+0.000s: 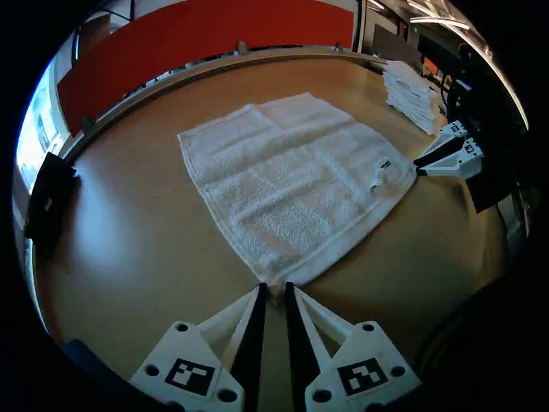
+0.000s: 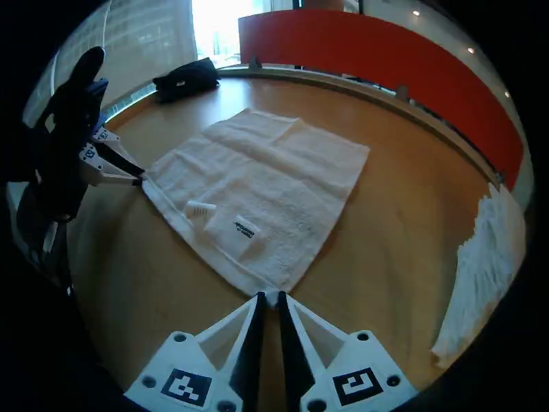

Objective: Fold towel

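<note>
1. In the left gripper view, the towel [image 1: 295, 182] lies mid-frame on the table [image 1: 137, 233].
2. Its near corner sits between the left gripper [image 1: 275, 288] fingers, bottom centre.
3. The right gripper [image 1: 416, 165] meets its right corner.
4. A towel stack [image 1: 412, 93] sits upper right, and a bag [image 1: 48, 199] at the left edge.

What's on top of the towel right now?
Two small tags lie on the towel near one edge. The left gripper and right gripper each pinch a corner. The table beneath is covered.

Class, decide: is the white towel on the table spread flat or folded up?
Spread flat: the towel lies open on the table, corners out; whether it is doubled, cannot tell.
</note>
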{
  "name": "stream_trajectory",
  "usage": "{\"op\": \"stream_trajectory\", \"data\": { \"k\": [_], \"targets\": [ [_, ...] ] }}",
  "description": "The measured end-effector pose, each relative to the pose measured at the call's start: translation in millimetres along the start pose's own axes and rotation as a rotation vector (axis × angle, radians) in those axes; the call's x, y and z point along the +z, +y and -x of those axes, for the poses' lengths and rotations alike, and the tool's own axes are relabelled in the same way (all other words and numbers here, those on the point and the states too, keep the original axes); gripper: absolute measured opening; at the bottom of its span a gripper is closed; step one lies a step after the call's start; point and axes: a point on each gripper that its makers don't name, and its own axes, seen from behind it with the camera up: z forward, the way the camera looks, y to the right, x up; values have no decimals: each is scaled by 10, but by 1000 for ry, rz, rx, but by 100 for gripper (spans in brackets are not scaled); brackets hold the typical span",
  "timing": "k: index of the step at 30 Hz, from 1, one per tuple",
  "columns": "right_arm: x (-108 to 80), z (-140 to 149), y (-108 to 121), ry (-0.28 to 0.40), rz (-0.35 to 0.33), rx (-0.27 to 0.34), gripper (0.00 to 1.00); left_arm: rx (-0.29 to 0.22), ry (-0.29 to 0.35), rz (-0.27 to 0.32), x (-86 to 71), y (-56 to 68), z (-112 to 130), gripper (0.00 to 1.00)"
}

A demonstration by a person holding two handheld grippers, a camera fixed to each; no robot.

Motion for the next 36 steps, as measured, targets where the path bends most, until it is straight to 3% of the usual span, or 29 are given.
{"op": "stream_trajectory", "data": {
  "k": [2, 11, 20, 36],
  "targets": [
    [-3, -3, -4, 1, 0, 3, 13, -7, 7, -10, -8, -17, -11, 9],
    [-18, -34, -20, 9, 8, -30, 11, -34, 10, -17, -9, -23, -19, 8],
    [-93, -148, -31, 35, -1, -19, 11, -54, 13, -6, -69, -3, -44, 8],
    [-432, -494, -152, 99, -16, -36, 10, -124, 52, 17, -419, 52, -291, 7]
  ]
}}
